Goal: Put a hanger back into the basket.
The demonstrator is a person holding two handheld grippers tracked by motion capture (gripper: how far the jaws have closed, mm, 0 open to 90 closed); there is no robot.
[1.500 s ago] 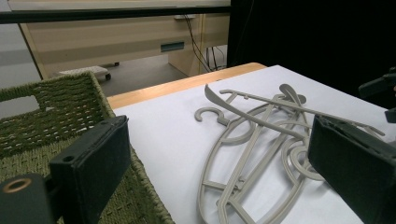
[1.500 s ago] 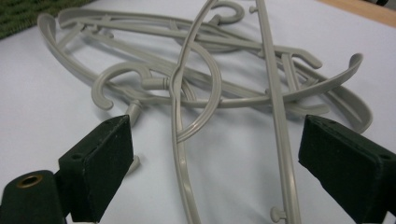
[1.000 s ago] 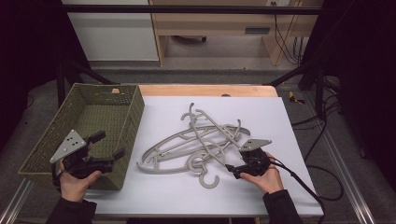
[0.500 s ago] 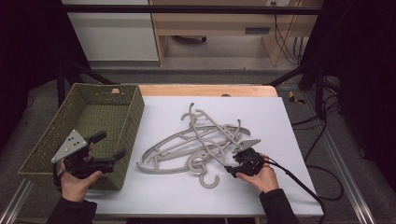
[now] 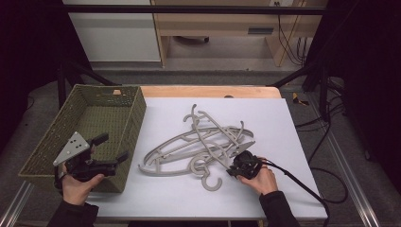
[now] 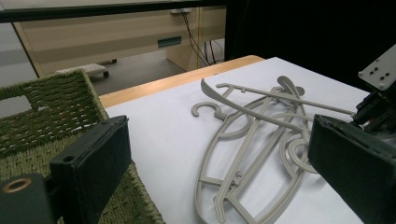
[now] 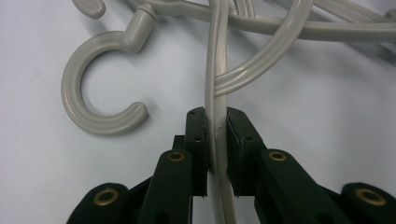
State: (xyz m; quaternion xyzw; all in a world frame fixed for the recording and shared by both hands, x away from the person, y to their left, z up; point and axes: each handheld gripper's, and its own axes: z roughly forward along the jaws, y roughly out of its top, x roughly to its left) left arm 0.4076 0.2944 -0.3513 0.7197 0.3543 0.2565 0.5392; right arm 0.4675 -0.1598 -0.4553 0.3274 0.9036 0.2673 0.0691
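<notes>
Since a second ago, the right gripper (image 5: 235,169) has closed in and now clamps a hanger (image 7: 215,116) arm in the pile on the table (image 5: 283,123); the left gripper (image 5: 109,150) hovers agape over the basket (image 5: 101,113).

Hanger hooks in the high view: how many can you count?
3: one near-side hook left of the right gripper, two far-side hooks close together. The tangled pile may hide more.

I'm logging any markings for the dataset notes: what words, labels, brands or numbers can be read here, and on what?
None can be read: the grey hangers, the green basket, the white table sheet, the left gripper and the right gripper carry no legible writing.
</notes>
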